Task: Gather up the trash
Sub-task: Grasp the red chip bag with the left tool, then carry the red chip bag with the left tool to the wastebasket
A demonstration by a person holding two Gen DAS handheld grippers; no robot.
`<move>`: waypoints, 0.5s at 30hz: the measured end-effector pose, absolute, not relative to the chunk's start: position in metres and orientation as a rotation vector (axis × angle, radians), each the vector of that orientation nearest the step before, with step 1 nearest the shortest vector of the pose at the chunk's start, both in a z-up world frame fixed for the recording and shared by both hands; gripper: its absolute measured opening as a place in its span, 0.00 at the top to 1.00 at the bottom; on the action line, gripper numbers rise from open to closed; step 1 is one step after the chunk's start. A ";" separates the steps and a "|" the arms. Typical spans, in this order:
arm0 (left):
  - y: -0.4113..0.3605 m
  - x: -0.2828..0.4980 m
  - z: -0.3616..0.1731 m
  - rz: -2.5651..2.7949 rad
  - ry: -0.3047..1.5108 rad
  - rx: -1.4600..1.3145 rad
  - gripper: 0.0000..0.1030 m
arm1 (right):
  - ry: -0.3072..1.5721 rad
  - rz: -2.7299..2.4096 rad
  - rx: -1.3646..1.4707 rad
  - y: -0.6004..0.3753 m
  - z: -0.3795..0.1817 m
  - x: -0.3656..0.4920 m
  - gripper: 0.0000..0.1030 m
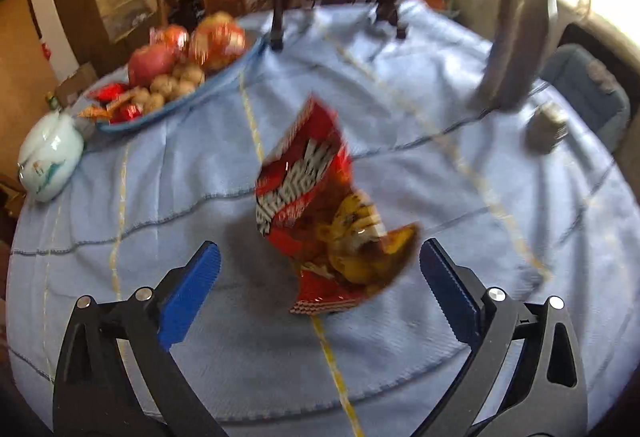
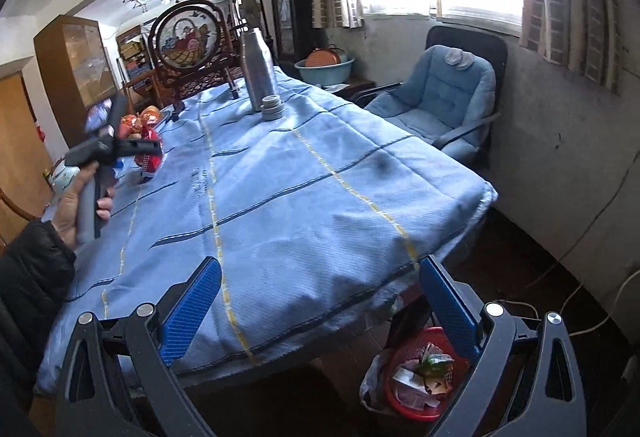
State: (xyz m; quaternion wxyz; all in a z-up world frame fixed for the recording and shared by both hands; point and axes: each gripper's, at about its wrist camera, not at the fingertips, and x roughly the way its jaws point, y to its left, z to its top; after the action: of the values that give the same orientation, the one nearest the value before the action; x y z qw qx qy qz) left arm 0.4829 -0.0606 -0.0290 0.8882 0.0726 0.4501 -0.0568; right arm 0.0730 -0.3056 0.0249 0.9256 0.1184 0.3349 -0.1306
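A crumpled red snack bag [image 1: 316, 197] stands tilted and blurred over the blue tablecloth [image 1: 180, 177]; whether it rests on the cloth I cannot tell. My left gripper [image 1: 320, 249] is open wide, its blue pads [image 1: 192, 289] on either side of the bag's lower end and clear of it. The right wrist view shows the same bag [image 2: 149, 161] far left, beside the left tool held by a hand [image 2: 76, 205]. My right gripper [image 2: 320, 265] is open and empty over the table's near edge. A red trash basket [image 2: 400, 357] with wrappers sits on the floor below.
A plate [image 1: 224, 81] of apples, walnuts and red sweets and a white teapot [image 1: 48, 157] sit at the left. A metal bottle [image 1: 516, 37] and its cap [image 1: 546, 131] stand at the right, a framed screen [image 2: 188, 41] at the far end, a blue armchair [image 2: 436, 93] beside the table.
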 end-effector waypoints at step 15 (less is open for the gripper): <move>0.056 0.363 0.025 -0.203 0.820 0.061 0.68 | 0.680 -0.158 0.189 -0.272 0.021 0.090 0.06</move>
State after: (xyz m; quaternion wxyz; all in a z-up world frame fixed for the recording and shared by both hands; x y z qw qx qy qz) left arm 0.3630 0.0560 0.0254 0.9116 0.0295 0.3981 -0.0982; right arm 0.0896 -0.2724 0.0209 0.9353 0.0922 0.3328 -0.0772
